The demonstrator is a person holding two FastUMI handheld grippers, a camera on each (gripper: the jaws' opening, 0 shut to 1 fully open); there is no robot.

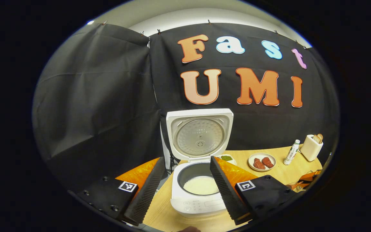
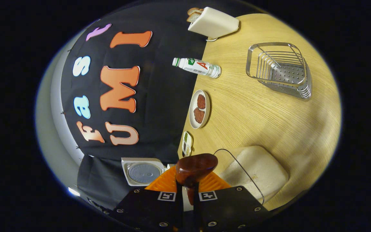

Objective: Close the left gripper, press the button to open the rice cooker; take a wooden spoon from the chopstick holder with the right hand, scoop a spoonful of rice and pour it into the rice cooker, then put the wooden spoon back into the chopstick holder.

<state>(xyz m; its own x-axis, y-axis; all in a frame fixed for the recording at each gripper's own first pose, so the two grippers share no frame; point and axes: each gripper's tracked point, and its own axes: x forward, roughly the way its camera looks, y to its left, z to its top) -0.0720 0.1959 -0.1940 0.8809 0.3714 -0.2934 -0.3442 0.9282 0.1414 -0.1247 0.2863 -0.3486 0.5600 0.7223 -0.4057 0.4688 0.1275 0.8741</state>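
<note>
Clenched on the handle of a wooden spoon [image 2: 195,169], the right tongs [image 2: 187,190] sit at the bottom of the right gripper view, which is rolled sideways so the desk [image 2: 269,109] fills the right half. Both fingers press on the spoon's handle, and its dark bowl stands just past the fingertips. Beside the spoon lies a clear container of rice [image 2: 256,170], pale grains heaped inside. Farther off on the desk are a small dish [image 2: 187,144], a plate of meat [image 2: 199,109], a bottle [image 2: 197,67], a toaster [image 2: 213,23] with bread in it, and a wire rack [image 2: 280,69] standing well apart from them.

In the left gripper view, the left tongs [image 1: 182,183] are released, the two fingers spread wide with the rice cooker [image 1: 200,190] between them. The cooker stands on the desk with its lid [image 1: 200,133] raised upright against the black wall cloth, and a layer of white rice shows in the bottom of the inner pot. To the cooker's right sit the same small dish, plate of meat, bottle and toaster.
</note>
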